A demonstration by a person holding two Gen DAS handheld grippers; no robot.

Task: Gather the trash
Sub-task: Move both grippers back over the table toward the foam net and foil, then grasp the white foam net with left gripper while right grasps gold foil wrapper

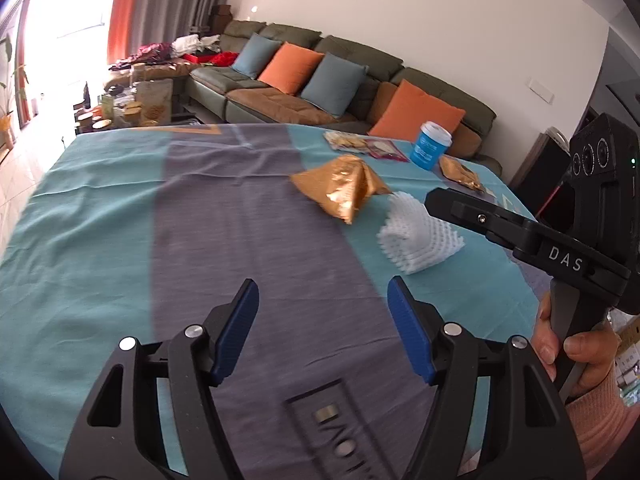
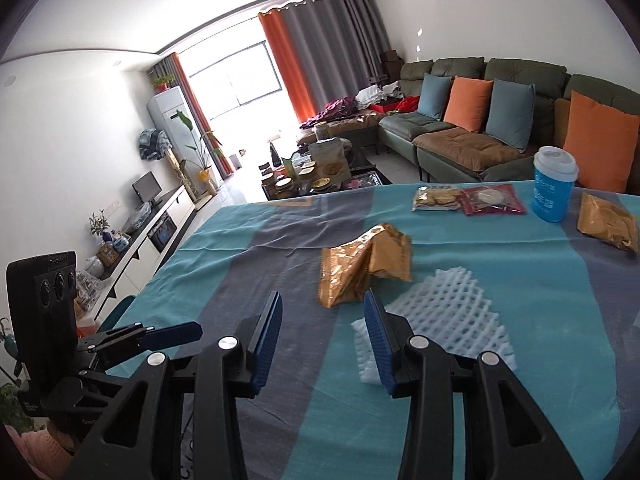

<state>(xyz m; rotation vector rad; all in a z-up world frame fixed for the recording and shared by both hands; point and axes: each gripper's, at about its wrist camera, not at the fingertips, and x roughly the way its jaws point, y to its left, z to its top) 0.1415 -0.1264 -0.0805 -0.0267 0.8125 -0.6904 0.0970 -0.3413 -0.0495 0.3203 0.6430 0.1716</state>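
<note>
Gold wrapper [image 2: 364, 270] lies crumpled mid-tablecloth [image 1: 120, 216], white foam net [image 2: 452, 316] touching its near side; blue cup [image 2: 554, 188] well behind the wrapper. Left gripper [image 1: 322, 332] wide and empty; right gripper [image 2: 320, 340] partly spread, nothing between the pads. Wrapper looks light, crinkly, slippery: pinch a raised fold. Foam net looks soft, squashy, featherlight: grab any edge.

The right gripper [image 2: 322, 316] hangs empty, jaws parted, near the gold wrapper [image 2: 362, 270] and white foam net [image 2: 448, 316].
</note>
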